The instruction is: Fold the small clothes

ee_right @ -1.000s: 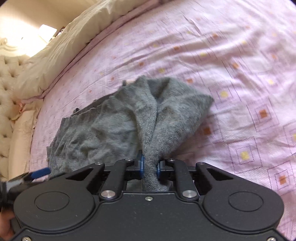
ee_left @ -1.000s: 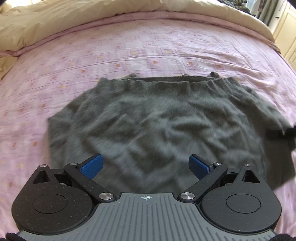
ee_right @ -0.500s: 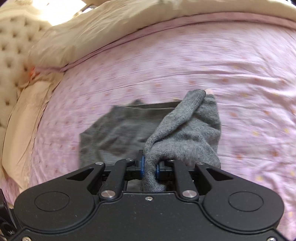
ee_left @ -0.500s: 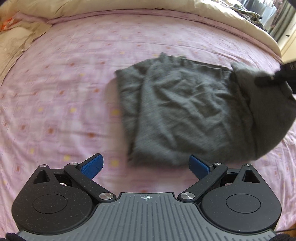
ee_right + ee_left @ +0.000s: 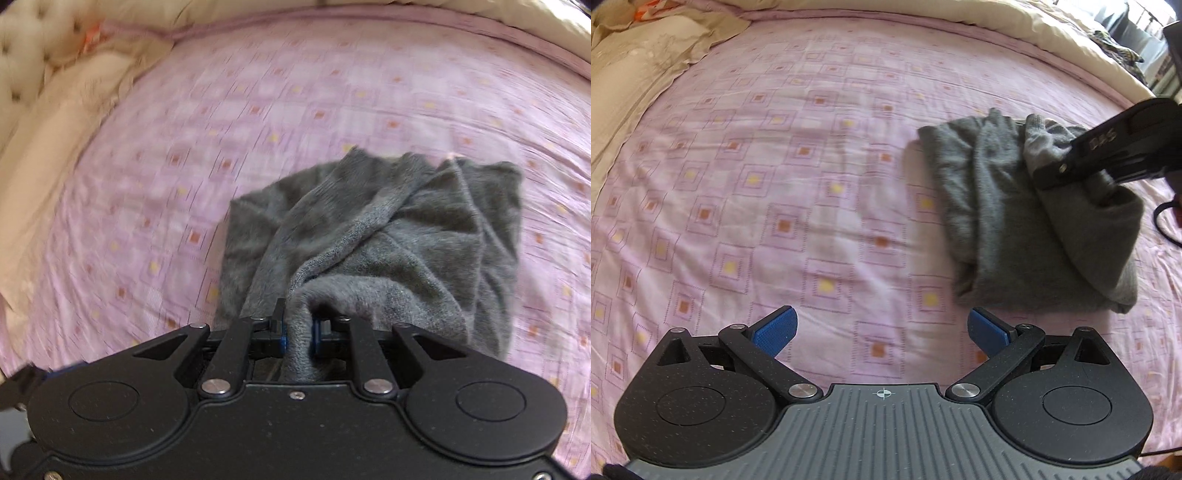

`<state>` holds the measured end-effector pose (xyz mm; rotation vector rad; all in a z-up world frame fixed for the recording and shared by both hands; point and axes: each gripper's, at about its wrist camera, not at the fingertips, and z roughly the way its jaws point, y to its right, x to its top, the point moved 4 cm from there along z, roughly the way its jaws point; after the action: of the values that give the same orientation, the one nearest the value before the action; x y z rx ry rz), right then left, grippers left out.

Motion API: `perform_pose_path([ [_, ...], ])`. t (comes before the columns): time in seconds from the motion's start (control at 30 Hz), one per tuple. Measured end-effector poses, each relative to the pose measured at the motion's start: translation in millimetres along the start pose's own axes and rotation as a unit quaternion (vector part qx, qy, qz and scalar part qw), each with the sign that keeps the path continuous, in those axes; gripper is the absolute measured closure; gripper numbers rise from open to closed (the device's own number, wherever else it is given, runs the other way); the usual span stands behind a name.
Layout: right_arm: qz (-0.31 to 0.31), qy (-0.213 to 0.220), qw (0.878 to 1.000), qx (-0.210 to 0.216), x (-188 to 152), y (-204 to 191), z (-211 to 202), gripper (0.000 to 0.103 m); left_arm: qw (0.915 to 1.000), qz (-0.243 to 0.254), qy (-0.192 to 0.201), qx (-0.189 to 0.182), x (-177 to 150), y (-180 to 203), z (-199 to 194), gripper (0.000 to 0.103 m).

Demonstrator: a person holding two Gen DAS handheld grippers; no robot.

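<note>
Jaws on my right gripper (image 5: 297, 328) are clenched on a fold of the grey knit garment (image 5: 1015, 218), which lies bunched toward the right of the pink patterned bedspread (image 5: 798, 192). My left gripper (image 5: 882, 328) hangs spread wide with nothing between its blue pads (image 5: 775, 330), over a broad bare stretch of bedspread left of the garment. Cream bedding (image 5: 635, 62) borders the far edges.

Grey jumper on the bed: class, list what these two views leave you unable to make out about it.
- Pinched part of the grey jumper: right wrist view, hidden inside the shut right gripper.
- Jumper's right side: left wrist view, covered by the right gripper's body.
- Knit detail and bedsheet pattern: right wrist view, motion-blurred.
- Underlying folds: both views, covered by the top layer.
- The open left gripper hides nothing.
</note>
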<state>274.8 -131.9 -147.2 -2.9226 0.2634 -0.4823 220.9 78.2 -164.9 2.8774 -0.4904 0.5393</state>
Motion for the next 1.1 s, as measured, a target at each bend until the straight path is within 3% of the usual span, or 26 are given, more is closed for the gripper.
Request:
perform_pose_path([
  [0.1, -0.030, 0.011, 0.999, 0.032, -2, -15, -1, 0.065, 1.0000, -0.007, -0.004, -0.003, -2, -7, 1, 0.003],
  [0.2, -0.023, 0.051, 0.992, 0.117, -3, -23, -19, 0.065, 0.9999, -0.007, -0.007, -0.007, -2, -11, 2, 0.003],
  [0.27, -0.020, 0.080, 0.989, 0.124, -5, -21, -34, 0.065, 0.9999, -0.002, -0.008, -0.009, 0, -10, 3, 0.003],
  [0.43, 0.013, 0.124, 0.988, 0.088, -15, 6, -61, 0.064, 0.9997, 0.013, 0.001, -0.020, 14, -6, 1, 0.003],
  [0.6, 0.002, 0.121, 0.992, 0.030, -38, 29, -69, 0.063, 0.9988, 0.021, 0.017, -0.040, 44, 1, 1, 0.003],
  [0.7, -0.039, 0.110, 0.993, 0.009, -53, 25, -70, 0.062, 0.9981, 0.012, 0.021, -0.056, 64, 6, 6, 0.003],
  [0.8, -0.091, 0.108, 0.990, -0.002, -70, 10, -69, 0.045, 0.9971, 0.006, 0.027, -0.070, 82, 14, 9, 0.003],
  [1.1, -0.275, 0.091, 0.956, -0.052, -106, -48, -30, 0.043, 0.9886, -0.018, 0.005, -0.149, 132, 48, 41, 0.003],
])
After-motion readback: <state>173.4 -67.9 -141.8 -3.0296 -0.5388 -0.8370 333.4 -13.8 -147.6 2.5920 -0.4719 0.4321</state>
